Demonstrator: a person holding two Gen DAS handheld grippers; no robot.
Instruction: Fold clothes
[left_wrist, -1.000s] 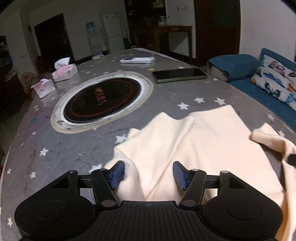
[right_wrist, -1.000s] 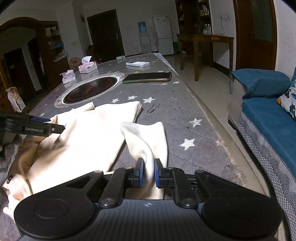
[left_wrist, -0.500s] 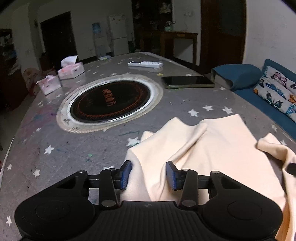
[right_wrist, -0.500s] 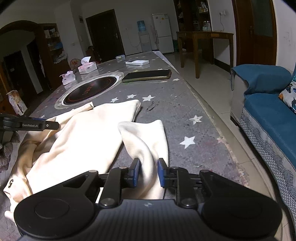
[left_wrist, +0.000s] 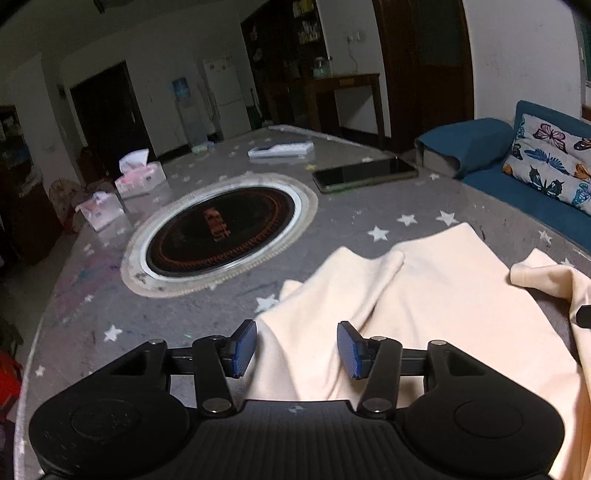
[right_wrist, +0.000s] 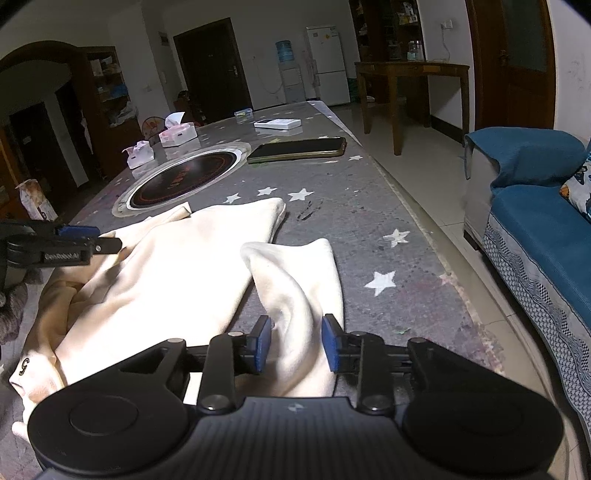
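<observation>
A cream garment (left_wrist: 436, 306) lies rumpled on the grey star-patterned table (left_wrist: 92, 295). My left gripper (left_wrist: 297, 349) is open, its blue pads either side of a raised fold at the garment's left edge. In the right wrist view the garment (right_wrist: 166, 273) spreads to the left, and a sleeve (right_wrist: 306, 273) runs toward me. My right gripper (right_wrist: 295, 349) is open with the sleeve's ridge between its pads, not pinched. The left gripper (right_wrist: 85, 238) shows at the far left of that view.
A round black hotplate (left_wrist: 221, 229) is set into the table's middle. Beyond it lie a dark phone (left_wrist: 364, 173), a white box (left_wrist: 280, 149) and two tissue packs (left_wrist: 140, 177). A blue sofa (right_wrist: 535, 221) stands right of the table edge.
My right gripper was shut on the sleeve and has opened, letting it go. My left gripper narrowed a little, then opened again. Both have drawn back slightly from the cloth.
</observation>
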